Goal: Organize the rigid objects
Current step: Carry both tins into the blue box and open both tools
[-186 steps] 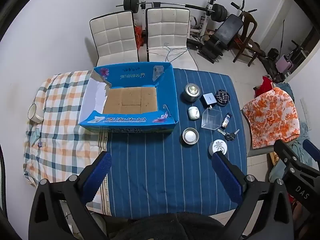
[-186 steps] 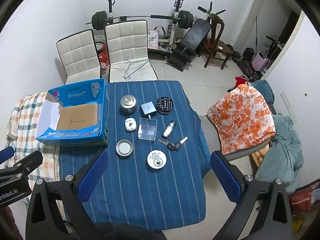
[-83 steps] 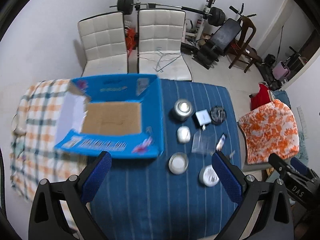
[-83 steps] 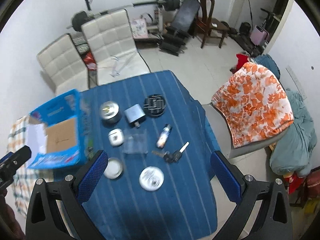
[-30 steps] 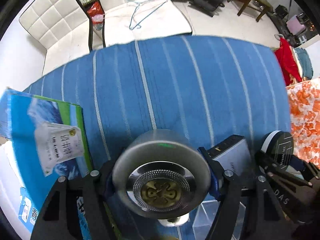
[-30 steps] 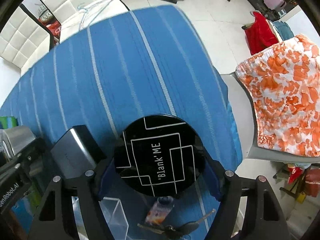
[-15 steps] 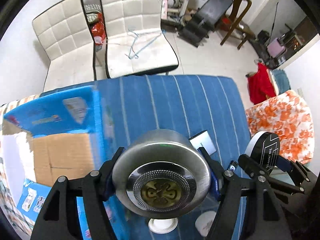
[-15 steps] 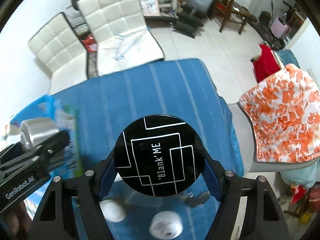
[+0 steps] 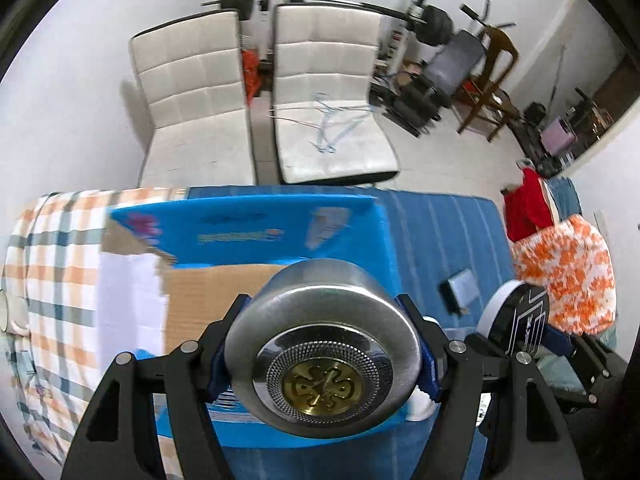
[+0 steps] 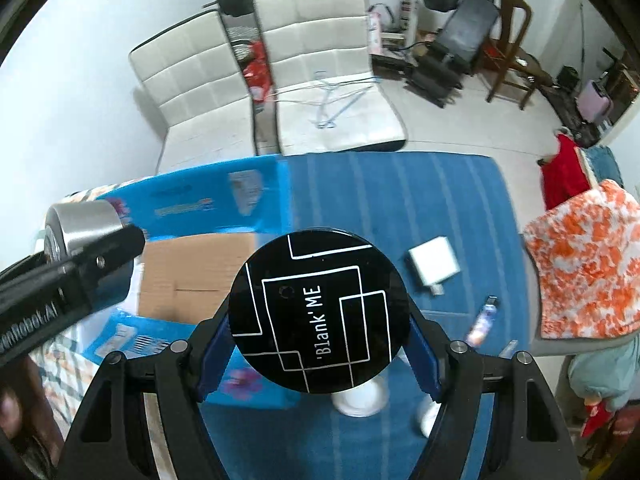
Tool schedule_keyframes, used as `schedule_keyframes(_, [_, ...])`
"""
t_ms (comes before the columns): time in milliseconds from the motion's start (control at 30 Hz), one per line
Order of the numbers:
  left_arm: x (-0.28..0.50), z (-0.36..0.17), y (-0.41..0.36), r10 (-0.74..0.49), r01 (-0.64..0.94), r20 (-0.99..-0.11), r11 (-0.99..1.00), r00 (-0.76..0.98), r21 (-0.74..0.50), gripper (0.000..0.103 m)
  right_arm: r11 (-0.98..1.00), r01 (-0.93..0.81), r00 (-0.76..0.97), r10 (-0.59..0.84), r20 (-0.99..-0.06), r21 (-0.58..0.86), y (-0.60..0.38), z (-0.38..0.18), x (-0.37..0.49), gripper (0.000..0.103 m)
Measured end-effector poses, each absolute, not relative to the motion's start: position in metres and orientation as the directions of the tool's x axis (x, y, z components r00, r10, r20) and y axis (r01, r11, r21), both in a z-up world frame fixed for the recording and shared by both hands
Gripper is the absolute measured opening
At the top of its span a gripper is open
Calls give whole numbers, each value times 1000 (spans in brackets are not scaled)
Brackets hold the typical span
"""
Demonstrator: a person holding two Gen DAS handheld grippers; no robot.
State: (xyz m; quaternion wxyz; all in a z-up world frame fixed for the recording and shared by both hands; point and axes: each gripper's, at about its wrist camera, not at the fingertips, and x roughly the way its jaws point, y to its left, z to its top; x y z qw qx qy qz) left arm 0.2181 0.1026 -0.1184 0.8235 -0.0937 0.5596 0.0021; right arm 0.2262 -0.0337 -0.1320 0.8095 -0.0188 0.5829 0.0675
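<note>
My left gripper [image 9: 323, 364] is shut on a round silver tin [image 9: 324, 348] with a brass-coloured centre, held in the air above the near right part of the open blue cardboard box [image 9: 248, 236]. My right gripper [image 10: 319, 344] is shut on a black round "Blank ME" case [image 10: 319, 312], held above the table just right of the blue box [image 10: 192, 208]. The silver tin [image 10: 82, 220] also shows at the left of the right wrist view. The black case [image 9: 516, 320] shows edge-on at the right of the left wrist view.
On the blue striped tablecloth [image 10: 400, 200] lie a grey charger block [image 10: 434, 262], a small tube [image 10: 482, 320] and white round items [image 10: 358, 400] partly hidden by the gripper. A checked cloth [image 9: 48, 260] lies left of the box. White chairs [image 9: 328, 92] stand behind; an orange patterned seat [image 10: 584, 268] is at right.
Both grippers have moved left while holding their objects: the silver tin now hangs over the box and the black case is near the box's right wall.
</note>
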Motion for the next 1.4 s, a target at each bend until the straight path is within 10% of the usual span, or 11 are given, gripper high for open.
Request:
schedule_keyframes(700, [292, -287, 225, -356, -278, -933, 893, 48, -354, 69, 951, -274, 64, 165, -984, 142, 99, -295, 300, 78])
schedule_keyframes(1400, [291, -291, 216, -294, -260, -955, 926, -49, -272, 72, 947, -275, -69, 153, -986, 166, 105, -338, 326, 80])
